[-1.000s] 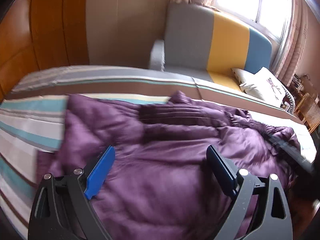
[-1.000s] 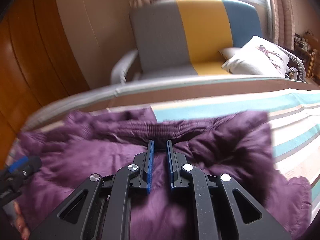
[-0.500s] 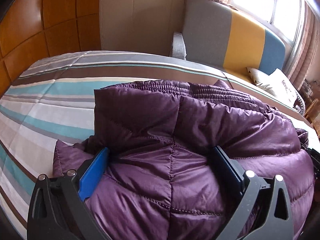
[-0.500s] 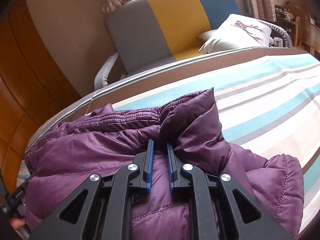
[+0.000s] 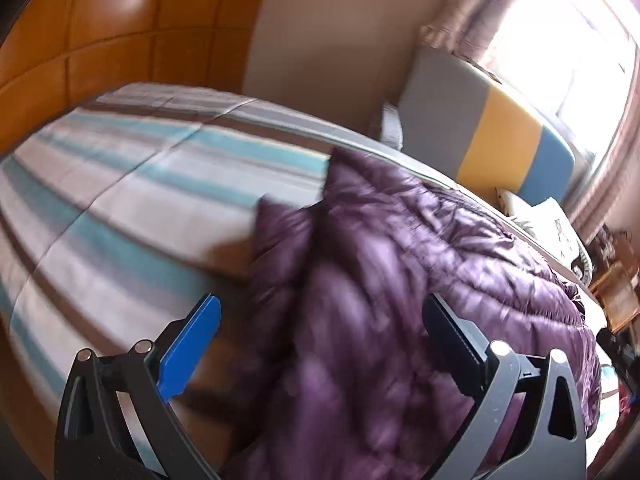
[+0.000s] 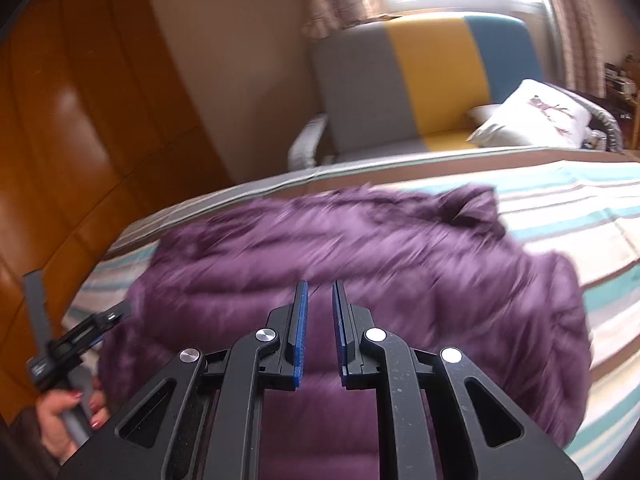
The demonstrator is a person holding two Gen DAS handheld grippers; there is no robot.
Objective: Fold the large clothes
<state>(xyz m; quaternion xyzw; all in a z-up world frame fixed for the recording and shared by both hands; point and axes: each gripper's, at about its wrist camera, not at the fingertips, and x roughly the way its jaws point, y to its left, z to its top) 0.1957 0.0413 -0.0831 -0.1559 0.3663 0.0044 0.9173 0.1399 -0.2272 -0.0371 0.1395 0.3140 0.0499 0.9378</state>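
Note:
A purple quilted down jacket (image 5: 420, 264) lies bunched on the striped bed; it also shows in the right wrist view (image 6: 360, 256). My left gripper (image 5: 320, 320) is wide open and empty, hovering above the jacket's left edge. My right gripper (image 6: 320, 292) hovers above the middle of the jacket with its jaws nearly closed, a narrow gap between the blue pads, nothing held between them. The left gripper (image 6: 80, 332) and the hand holding it show at the lower left of the right wrist view. Both views are blurred.
The bed (image 5: 120, 184) has a striped teal, white and brown cover. A grey, yellow and blue sofa (image 6: 420, 80) with a white pillow (image 6: 532, 116) stands behind it under a window. Orange padded wall panels (image 5: 100, 40) are at the left.
Both grippers have lifted off the jacket. The left one swung left, over the jacket's edge and the bare cover. The right one's gap widened slightly and the fold it pinched has dropped.

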